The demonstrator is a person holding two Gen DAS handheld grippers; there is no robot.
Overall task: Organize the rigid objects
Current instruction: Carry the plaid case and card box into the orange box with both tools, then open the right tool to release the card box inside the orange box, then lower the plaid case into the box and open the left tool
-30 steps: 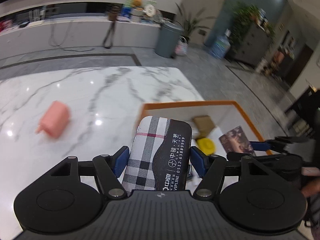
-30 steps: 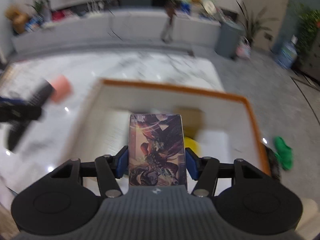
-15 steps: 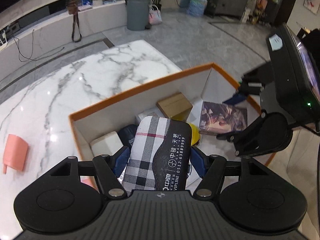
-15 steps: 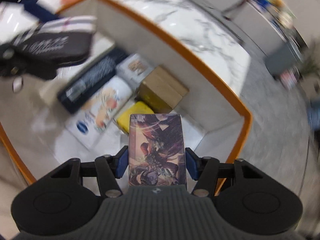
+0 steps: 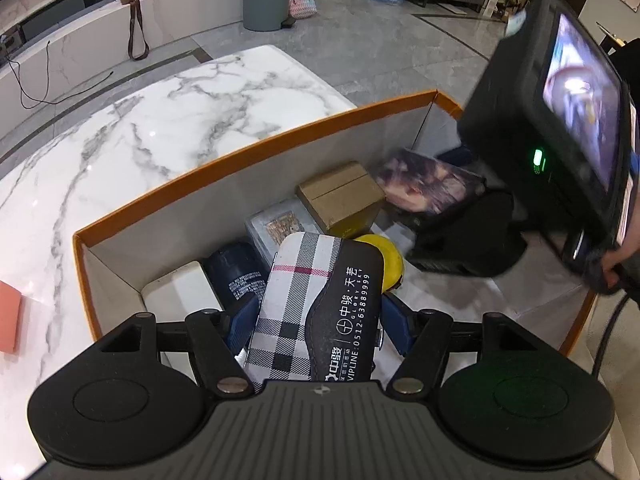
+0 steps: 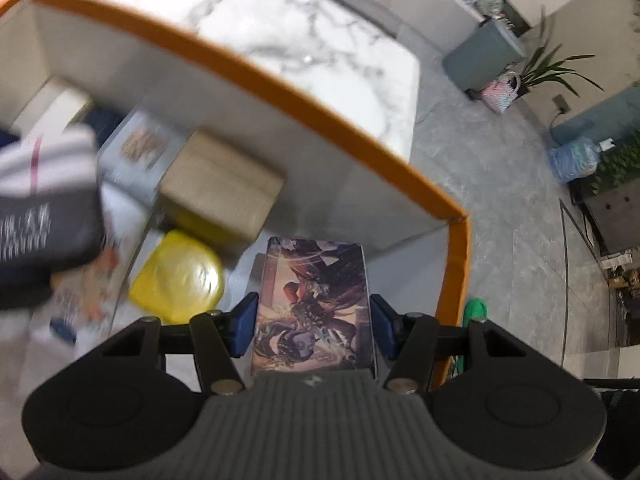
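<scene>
The left gripper [image 5: 318, 316] clamps a plaid-and-black rounded case [image 5: 316, 312] in its jaws; the right gripper [image 6: 314, 320] clamps a glossy illustrated card box [image 6: 316, 308]. Both have dropped from above the marble bench [image 5: 160, 128] into the orange-rimmed box [image 5: 256, 144], with bare floor at five o'clock beside the cardboard carton [image 5: 340, 196].

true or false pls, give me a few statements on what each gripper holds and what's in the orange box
1. The left gripper holds a plaid case. True.
2. The right gripper is empty. False: it is shut on an illustrated box.
3. A brown cardboard box lies inside the orange-rimmed box. True.
4. The yellow object sits on the marble table outside the box. False: it lies inside the box.
</scene>
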